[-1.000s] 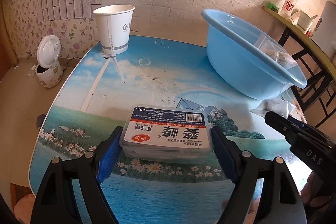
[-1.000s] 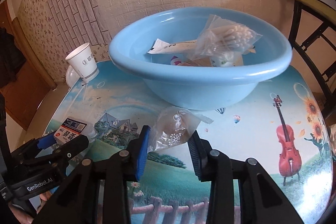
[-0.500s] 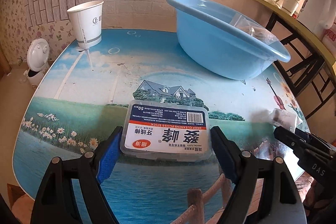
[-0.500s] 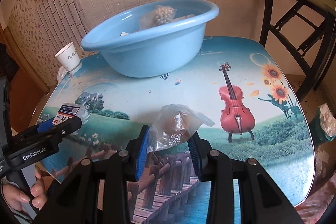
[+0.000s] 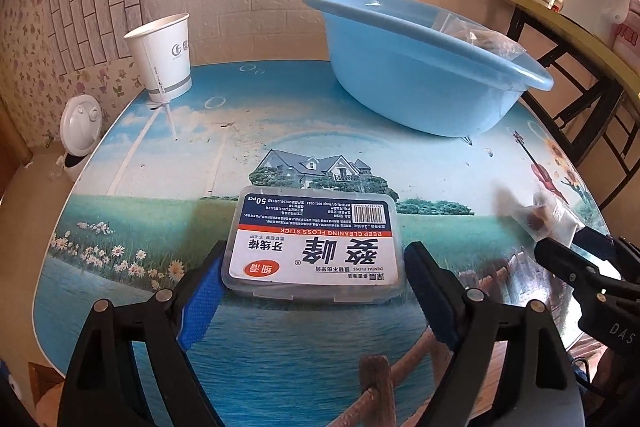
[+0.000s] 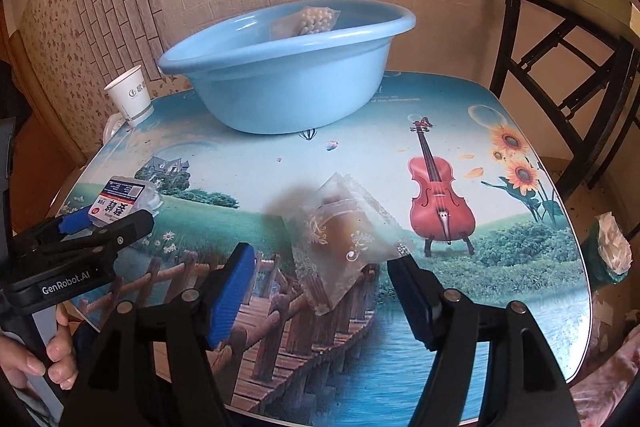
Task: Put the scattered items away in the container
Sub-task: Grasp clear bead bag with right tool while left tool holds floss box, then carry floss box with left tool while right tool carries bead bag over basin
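Note:
My left gripper [image 5: 314,269] is shut on a clear dental floss box [image 5: 314,241] with a red and white label, held above the picture-printed table. It also shows in the right wrist view [image 6: 120,203]. My right gripper [image 6: 322,267] stands open, and a small clear bag [image 6: 340,231] with brown contents sits loose between its fingers, touching the right fingertip. The bag also shows in the left wrist view [image 5: 548,217]. The blue basin [image 6: 288,87] stands at the far side of the table and holds a bag of cotton swabs [image 6: 316,21].
A white paper cup [image 5: 162,57] stands at the table's far left corner. A black chair [image 6: 568,83] and a shelf with bottles are on the right. A white appliance [image 5: 80,131] sits on the floor left of the table. The table [image 6: 480,307] has rounded edges.
Both grippers have pulled back from the basin toward the table's near edge. My right gripper has opened wide and the small bag now hangs loose between its fingers.

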{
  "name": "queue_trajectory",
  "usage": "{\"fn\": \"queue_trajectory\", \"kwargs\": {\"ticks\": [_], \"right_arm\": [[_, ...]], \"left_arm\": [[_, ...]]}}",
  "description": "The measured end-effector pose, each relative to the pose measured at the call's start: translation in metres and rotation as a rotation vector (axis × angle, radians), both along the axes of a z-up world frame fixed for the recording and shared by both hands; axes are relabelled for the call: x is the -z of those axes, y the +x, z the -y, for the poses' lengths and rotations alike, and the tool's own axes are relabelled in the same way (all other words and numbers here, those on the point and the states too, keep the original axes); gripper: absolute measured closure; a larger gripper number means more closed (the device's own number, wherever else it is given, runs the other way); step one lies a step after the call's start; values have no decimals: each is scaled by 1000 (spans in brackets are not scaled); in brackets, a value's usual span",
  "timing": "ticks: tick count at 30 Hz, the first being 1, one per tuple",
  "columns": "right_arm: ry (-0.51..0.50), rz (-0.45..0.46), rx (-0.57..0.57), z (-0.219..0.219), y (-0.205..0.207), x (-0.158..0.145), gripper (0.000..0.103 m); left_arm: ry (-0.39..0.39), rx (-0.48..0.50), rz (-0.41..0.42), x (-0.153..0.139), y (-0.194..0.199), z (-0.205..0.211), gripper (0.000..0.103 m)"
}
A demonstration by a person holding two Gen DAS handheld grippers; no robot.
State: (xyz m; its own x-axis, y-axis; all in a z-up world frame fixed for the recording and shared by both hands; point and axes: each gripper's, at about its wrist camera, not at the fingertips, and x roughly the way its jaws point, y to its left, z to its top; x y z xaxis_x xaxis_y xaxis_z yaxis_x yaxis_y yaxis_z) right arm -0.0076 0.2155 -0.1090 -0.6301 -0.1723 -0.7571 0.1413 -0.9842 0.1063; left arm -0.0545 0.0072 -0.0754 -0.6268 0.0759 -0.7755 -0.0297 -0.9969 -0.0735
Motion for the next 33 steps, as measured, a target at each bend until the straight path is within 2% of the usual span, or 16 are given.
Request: {"fn": "queue_trajectory", "kwargs": {"ticks": [6,12,18,22,26,28,30,33], "right_arm": [[-6,-6,26,-12,-2,2,32],[-6,-41,-19,-7,-8,4,32],[-2,-50,-36,-1,-11,7,32],[-5,-61,-33,-2,-10,8,32],[-11,-66,-25,-3,-11,8,33],[-1,-70,-20,-2,-10,9,35],[0,-75,-25,-1,-9,9,50],[-6,-77,-32,0,-9,9,57]], "left_arm": [[-20,10,-12,3,1,-5,13],[-48,18,-36,5,3,-9,9],[-40,3,-58,6,7,-8,9],[-26,-5,-69,6,8,-6,11],[-16,-22,-82,5,10,-2,20],[-11,-23,-86,5,11,-1,23],[-11,-23,-87,6,11,-1,24],[-6,-24,-89,6,11,-1,24]]}}
